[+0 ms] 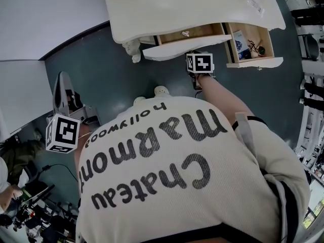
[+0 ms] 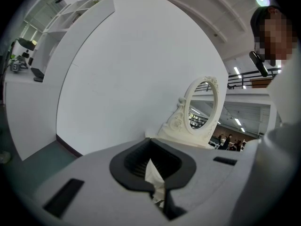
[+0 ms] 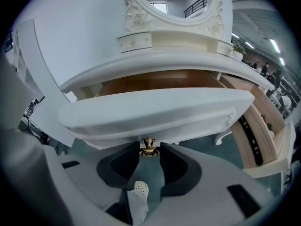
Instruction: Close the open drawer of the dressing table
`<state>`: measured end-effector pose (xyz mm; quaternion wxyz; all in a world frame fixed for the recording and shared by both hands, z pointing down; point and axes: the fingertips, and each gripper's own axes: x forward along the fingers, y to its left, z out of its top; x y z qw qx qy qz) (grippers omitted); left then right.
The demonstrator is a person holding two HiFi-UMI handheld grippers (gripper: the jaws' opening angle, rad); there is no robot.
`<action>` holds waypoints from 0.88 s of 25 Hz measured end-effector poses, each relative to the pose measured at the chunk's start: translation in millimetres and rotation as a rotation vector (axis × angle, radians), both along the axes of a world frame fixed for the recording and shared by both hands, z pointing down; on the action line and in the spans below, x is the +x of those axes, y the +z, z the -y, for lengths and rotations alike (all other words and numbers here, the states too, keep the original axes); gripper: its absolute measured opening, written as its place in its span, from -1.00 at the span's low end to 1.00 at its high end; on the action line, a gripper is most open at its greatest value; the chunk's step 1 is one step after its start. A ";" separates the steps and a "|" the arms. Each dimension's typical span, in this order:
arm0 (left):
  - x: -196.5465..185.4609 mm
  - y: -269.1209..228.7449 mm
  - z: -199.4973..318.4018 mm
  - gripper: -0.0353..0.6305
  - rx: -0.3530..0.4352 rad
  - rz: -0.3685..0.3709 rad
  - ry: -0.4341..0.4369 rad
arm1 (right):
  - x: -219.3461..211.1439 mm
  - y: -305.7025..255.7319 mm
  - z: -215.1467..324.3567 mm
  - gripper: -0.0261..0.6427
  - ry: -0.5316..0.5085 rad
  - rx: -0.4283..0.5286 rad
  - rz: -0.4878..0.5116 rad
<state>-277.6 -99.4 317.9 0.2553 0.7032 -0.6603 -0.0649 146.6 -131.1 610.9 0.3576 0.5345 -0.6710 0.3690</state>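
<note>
So, no drawer closed yet: middle drawer (image 3: 155, 109) & right drawer (image 1: 253, 62) both stick out. Right gripper (image 3: 149, 150) released, jaws astride the knob (image 3: 148, 144); left gripper (image 2: 150, 145) clenched, empty.

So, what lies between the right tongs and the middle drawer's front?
Only the brass knob, between the tips of the right tongs under the drawer front, in the right gripper view.

The open white curved drawer front (image 3: 155, 109) blocks the right hand-held gripper (image 3: 150, 154) ahead, its brass knob (image 3: 148, 146) between the parted jaws. An open wooden side drawer (image 1: 251, 43) juts rightward; dark green floor (image 1: 111, 70) below lies free.
</note>
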 end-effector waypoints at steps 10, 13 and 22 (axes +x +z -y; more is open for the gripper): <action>-1.9 -4.5 3.9 -0.87 0.011 0.011 -0.016 | -1.9 1.0 13.9 -0.46 -0.006 0.010 -0.004; -3.8 -2.5 3.1 -0.87 0.006 0.011 -0.028 | -1.8 1.3 17.9 -0.46 -0.010 0.017 -0.008; -7.8 0.1 -1.4 -0.87 0.005 0.013 -0.054 | -3.2 2.4 24.7 -0.46 -0.016 0.036 -0.022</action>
